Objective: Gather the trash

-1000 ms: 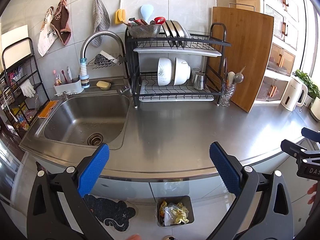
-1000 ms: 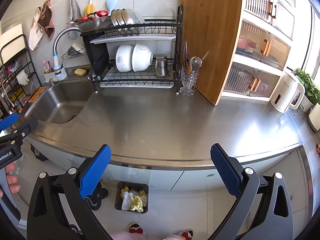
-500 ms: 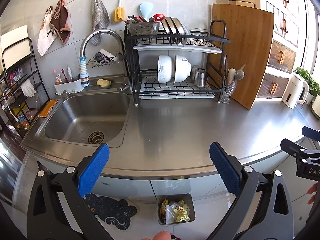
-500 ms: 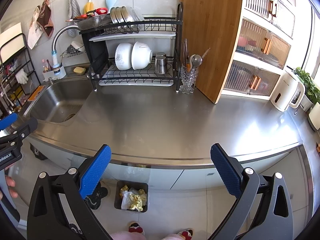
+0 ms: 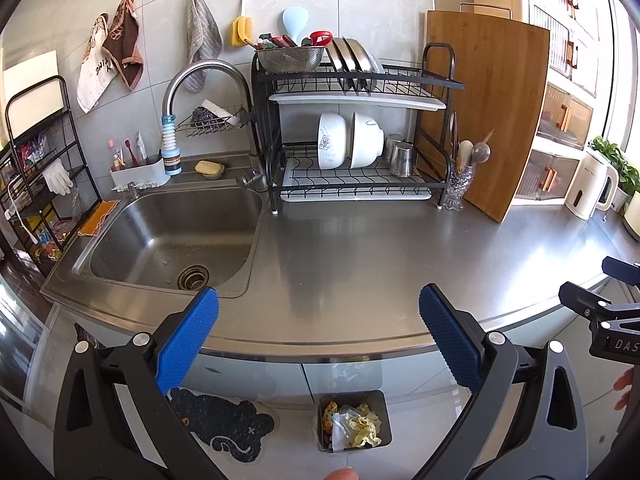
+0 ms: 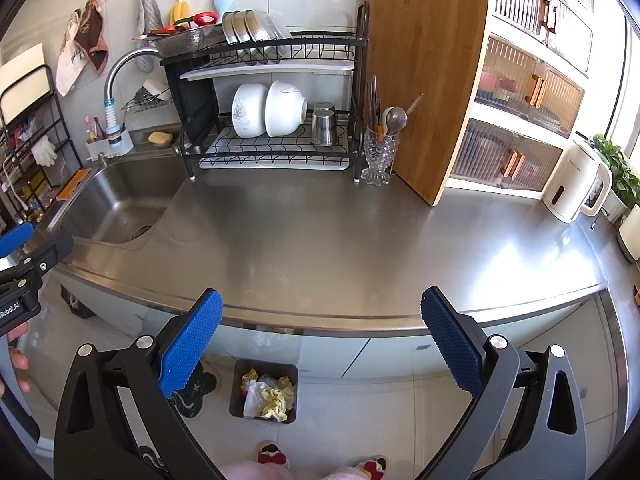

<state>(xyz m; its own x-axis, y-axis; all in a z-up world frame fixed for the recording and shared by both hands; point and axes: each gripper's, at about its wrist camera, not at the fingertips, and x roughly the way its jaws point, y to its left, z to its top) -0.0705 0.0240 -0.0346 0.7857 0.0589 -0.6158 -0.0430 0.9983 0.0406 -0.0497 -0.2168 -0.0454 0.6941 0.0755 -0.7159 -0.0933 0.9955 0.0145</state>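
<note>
Hovering with both jaws apart and empty, left tool [image 5: 319, 314] and right tool [image 6: 321, 316] face a bare table [image 5: 360, 248]; trash sits in the bin [image 5: 354, 420], lower centre, so a blind regrasp risks spilling it.

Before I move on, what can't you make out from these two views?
- Bin depth: crumpled paper on top hides what lies beneath, both views.
- Sink basin: near rim cuts off part of the floor, right view.
- Floor under the counter: blocked by its edge and both sets of open jaws.

left gripper [image 5: 319, 316] and right gripper [image 6: 321, 317] — both spread wide, empty.
</note>
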